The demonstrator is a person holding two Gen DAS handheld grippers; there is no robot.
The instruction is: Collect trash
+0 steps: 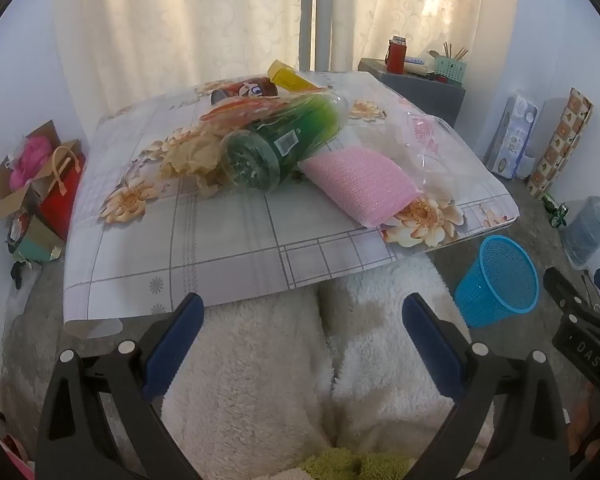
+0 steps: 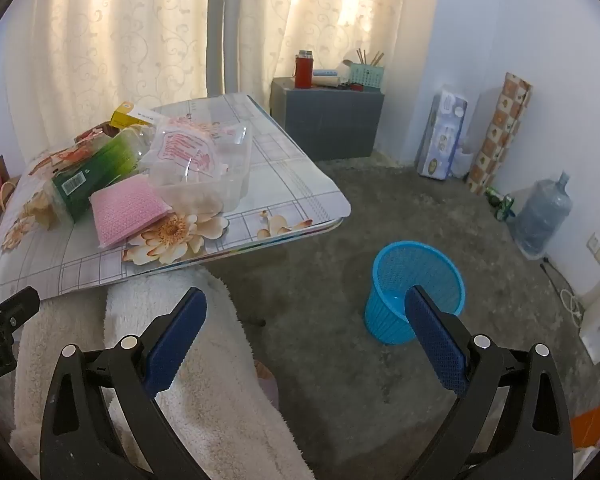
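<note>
A low table (image 1: pixel 228 248) (image 2: pixel 284 184) with a flowered cloth carries a heap of trash. A green plastic bottle (image 1: pixel 284 136) (image 2: pixel 100 168) lies on its side there. A pink mesh sponge (image 1: pixel 360 184) (image 2: pixel 124 208) rests beside it, next to a clear plastic clamshell (image 1: pixel 424 136) (image 2: pixel 200 160). A yellow box (image 1: pixel 288 76) (image 2: pixel 134 116) and a printed wrapper (image 1: pixel 244 92) lie at the back. A blue mesh bin (image 1: pixel 500 284) (image 2: pixel 416 288) stands on the floor right of the table. My left gripper (image 1: pixel 304 340) hangs open before the table edge. My right gripper (image 2: pixel 306 336) is open above the floor near the bin.
A person's legs in white fleece (image 1: pixel 260 380) (image 2: pixel 204 380) sit under both grippers. A grey cabinet (image 2: pixel 328 120) with a red flask (image 2: pixel 303 69) stands behind. A water jug (image 2: pixel 540 216), a tissue pack (image 2: pixel 444 136) and a patterned roll (image 2: pixel 500 132) line the right wall. Boxes and a red bag (image 1: pixel 56 192) crowd the left.
</note>
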